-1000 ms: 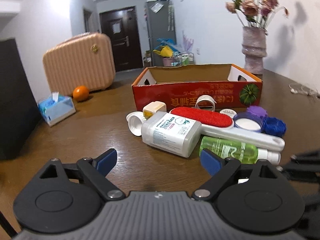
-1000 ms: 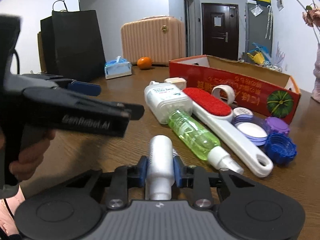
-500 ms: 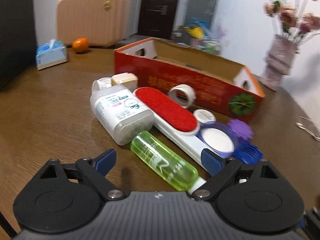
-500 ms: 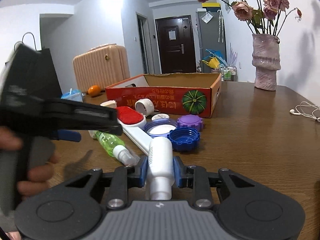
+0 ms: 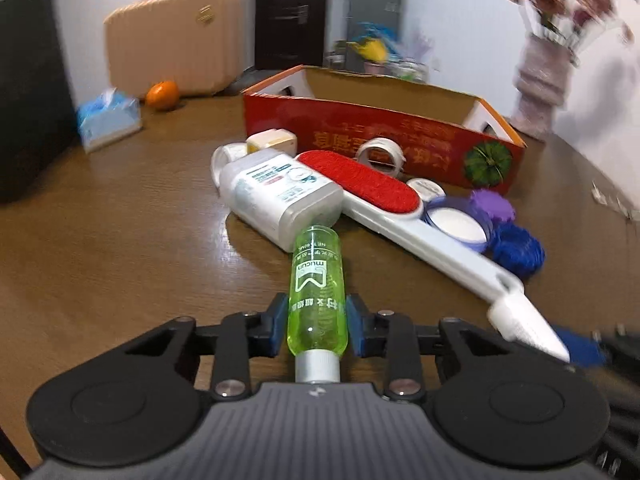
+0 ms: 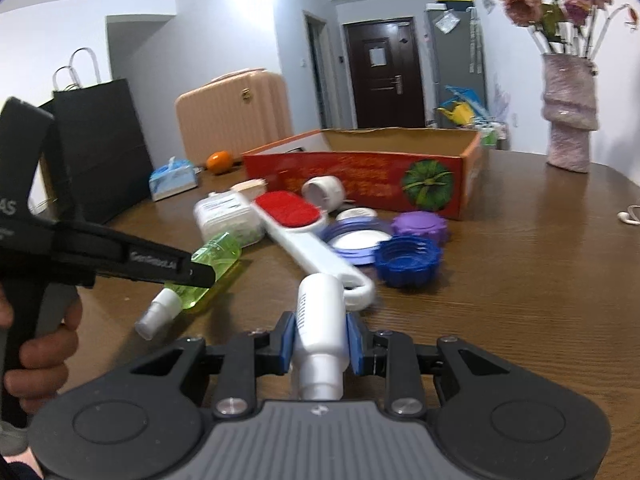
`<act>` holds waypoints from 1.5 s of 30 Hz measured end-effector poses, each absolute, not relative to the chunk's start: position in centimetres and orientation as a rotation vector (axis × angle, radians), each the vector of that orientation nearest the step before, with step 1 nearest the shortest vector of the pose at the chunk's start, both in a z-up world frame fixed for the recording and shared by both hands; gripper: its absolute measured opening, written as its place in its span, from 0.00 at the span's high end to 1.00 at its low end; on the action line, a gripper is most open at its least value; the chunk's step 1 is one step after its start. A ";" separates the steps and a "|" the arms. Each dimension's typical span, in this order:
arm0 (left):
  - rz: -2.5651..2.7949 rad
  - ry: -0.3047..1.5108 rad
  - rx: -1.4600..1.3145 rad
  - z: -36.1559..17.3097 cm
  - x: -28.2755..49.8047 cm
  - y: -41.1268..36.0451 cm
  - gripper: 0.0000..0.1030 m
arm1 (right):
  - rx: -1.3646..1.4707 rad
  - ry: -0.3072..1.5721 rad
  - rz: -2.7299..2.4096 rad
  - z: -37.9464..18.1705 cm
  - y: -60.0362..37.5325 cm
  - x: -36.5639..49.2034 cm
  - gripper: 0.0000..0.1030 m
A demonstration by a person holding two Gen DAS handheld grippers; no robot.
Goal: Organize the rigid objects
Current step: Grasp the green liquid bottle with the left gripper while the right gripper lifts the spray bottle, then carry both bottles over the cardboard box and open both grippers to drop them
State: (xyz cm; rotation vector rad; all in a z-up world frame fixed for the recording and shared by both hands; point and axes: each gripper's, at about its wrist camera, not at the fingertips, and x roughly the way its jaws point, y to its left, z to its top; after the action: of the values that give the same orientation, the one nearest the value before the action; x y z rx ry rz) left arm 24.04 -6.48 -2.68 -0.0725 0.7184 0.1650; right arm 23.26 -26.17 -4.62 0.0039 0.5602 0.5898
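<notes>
My left gripper (image 5: 317,328) is shut on a green spray bottle (image 5: 316,280), cap toward the camera; the same green bottle (image 6: 208,268) shows in the right wrist view, lifted at a tilt in the left gripper (image 6: 200,274). My right gripper (image 6: 320,344) is shut on a small white bottle (image 6: 320,320). On the brown table lie a white rectangular bottle (image 5: 280,196), a red-headed lint brush (image 5: 360,188), a tape roll (image 5: 380,154), and purple and blue lids (image 5: 518,246). The red cardboard box (image 5: 380,136) stands open behind them.
A tissue pack (image 5: 108,120), an orange (image 5: 162,94) and a pink suitcase (image 5: 176,40) are at the back left. A vase with flowers (image 6: 568,120) stands at the back right. A black paper bag (image 6: 100,148) is on the left. Earphones (image 6: 630,216) lie at the right edge.
My left gripper, open before, moved onto the green spray bottle, closed on it and lifted it. My right gripper kept hold of the white bottle and turned back toward the pile.
</notes>
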 end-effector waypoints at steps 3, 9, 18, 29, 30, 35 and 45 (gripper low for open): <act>0.161 0.712 -0.051 -2.8 24.4 -6.2 0.69 | -0.028 0.571 0.602 -4.6 -24.8 23.7 0.74; 0.126 0.716 -0.074 -3.8 25.2 -5.2 0.68 | -0.122 0.595 0.595 -4.7 -22.7 24.4 0.74; 0.016 0.613 0.014 -2.7 22.7 -4.3 0.70 | -0.110 0.612 0.561 -4.5 -21.8 24.1 0.74; -0.070 0.517 0.077 7.4 38.2 0.7 0.70 | 0.148 0.463 0.479 4.3 -24.0 35.3 0.74; -0.068 0.538 0.076 7.7 40.8 0.8 0.70 | 0.177 0.462 0.454 5.0 -24.2 37.6 0.74; -0.027 0.641 0.097 6.7 53.0 1.8 0.70 | 0.257 0.554 0.332 6.1 -23.4 49.8 0.74; -0.015 0.845 0.090 0.6 62.7 2.8 0.69 | 0.014 0.725 0.127 0.6 -19.4 61.7 0.81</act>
State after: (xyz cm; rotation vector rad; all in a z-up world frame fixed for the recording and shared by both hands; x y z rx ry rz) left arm 62.67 2.78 0.57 0.0897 0.8447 -0.0145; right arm 61.72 -19.36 0.57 0.0138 0.7246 0.1266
